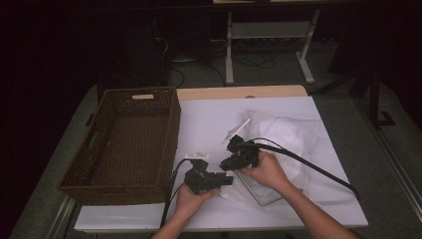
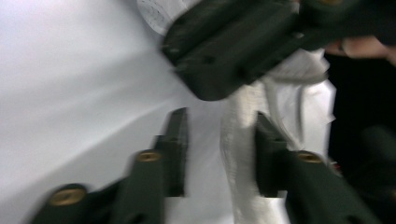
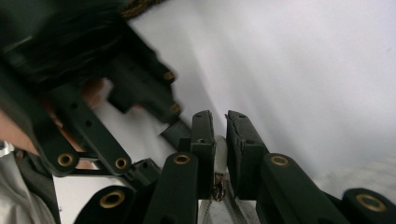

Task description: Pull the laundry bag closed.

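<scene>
Looks like they're mid-zip on that white mesh laundry bag (image 1: 286,144) lying at the table's right side. Right gripper (image 3: 219,140) is pinching the zipper pull (image 3: 219,156), left gripper (image 2: 219,154) has its jaws apart around the bag's edge, not clamping. Wicker basket (image 1: 124,144) at the left edge sits empty, so bagging's still ahead.

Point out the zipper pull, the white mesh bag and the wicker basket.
zipper pull (image 3: 219,179): right gripper view, metal tab between the tongs.
white mesh bag (image 1: 291,134): high view, its upper middle.
wicker basket (image 1: 172,127): high view, right wall.
</scene>
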Demonstrator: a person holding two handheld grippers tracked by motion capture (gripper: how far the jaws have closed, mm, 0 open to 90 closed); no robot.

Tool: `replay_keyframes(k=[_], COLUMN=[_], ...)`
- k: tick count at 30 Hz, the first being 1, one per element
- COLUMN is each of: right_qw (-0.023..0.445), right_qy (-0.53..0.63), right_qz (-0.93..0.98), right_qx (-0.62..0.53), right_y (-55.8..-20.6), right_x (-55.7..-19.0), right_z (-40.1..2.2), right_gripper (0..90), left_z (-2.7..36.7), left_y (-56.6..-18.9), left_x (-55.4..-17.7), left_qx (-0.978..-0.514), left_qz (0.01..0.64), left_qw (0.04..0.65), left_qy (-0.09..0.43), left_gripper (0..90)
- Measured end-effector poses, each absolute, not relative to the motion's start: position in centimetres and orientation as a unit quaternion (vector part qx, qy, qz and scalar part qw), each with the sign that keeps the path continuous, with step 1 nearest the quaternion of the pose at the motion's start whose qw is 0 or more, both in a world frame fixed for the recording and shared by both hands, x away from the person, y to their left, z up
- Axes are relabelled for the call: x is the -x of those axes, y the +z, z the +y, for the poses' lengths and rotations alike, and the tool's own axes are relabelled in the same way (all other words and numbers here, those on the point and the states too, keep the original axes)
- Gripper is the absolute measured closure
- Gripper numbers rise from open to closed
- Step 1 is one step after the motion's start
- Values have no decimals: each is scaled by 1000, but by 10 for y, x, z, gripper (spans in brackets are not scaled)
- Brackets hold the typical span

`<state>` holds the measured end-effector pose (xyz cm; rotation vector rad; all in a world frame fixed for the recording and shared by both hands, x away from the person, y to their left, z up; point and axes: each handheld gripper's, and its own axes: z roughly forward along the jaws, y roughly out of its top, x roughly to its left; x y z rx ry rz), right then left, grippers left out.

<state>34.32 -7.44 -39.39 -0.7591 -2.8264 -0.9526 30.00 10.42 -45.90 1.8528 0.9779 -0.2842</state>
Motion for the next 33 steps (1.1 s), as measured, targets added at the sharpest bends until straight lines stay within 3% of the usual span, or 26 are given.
replay_keyframes(k=[3,6,8,18,33], right_qw=[18,11,9,-2,22], right_qy=[-320,-330,-338,-349,-360], right_qz=[-915,-912,-909,-903,-894], right_qx=[245,243,244,252,267], right_y=[-388,-385,-383,-380,-399], right_x=[-340,-338,-336,-326,-321], right_z=[-79,-83,-87,-110,-131], right_gripper=[805,803,802,796,790], left_z=[103,101,100,99,101], left_y=[-460,-459,-459,-458,-456], left_x=[-305,-306,-306,-302,-303], left_qx=[-755,-753,-750,-750,-744], left_qz=[405,394,393,397,403], left_qw=[497,506,509,512,517], left_qy=[-140,-149,-151,-133,-130], left_gripper=[586,801,860,872,874])
